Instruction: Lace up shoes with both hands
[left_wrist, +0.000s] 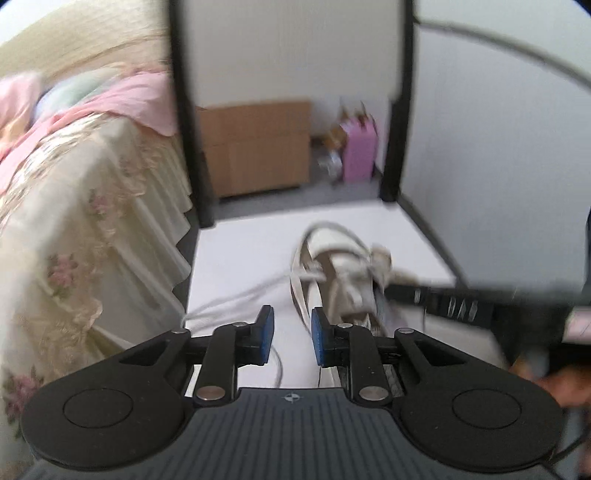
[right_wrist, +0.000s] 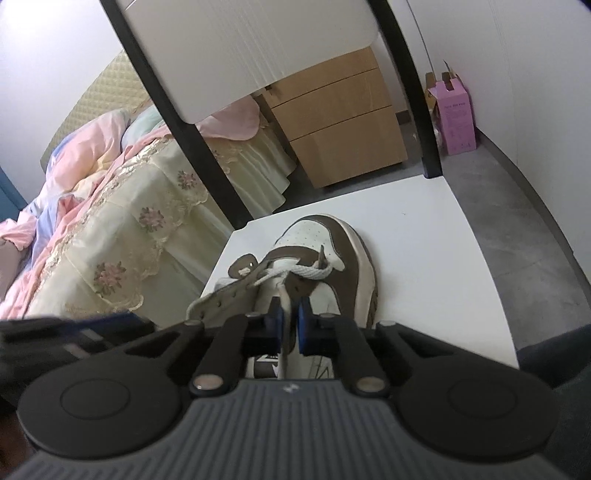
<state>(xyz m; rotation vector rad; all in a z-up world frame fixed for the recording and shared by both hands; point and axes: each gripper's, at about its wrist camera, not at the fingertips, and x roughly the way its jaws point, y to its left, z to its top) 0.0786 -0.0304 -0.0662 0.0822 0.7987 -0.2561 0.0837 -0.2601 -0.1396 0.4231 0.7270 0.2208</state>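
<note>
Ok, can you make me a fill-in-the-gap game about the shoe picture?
1. The right gripper is pinching a white ____.
2. The left gripper is open and holds ____.
3. The shoe is white and ____.
4. The shoe sits on a ____ table.

Missing words: shoelace; nothing; brown; white

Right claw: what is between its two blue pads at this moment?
In the right wrist view, a strand of the white lace runs between the pads of the right claw, which looks closed on it, above the brown and white shoe.
</note>
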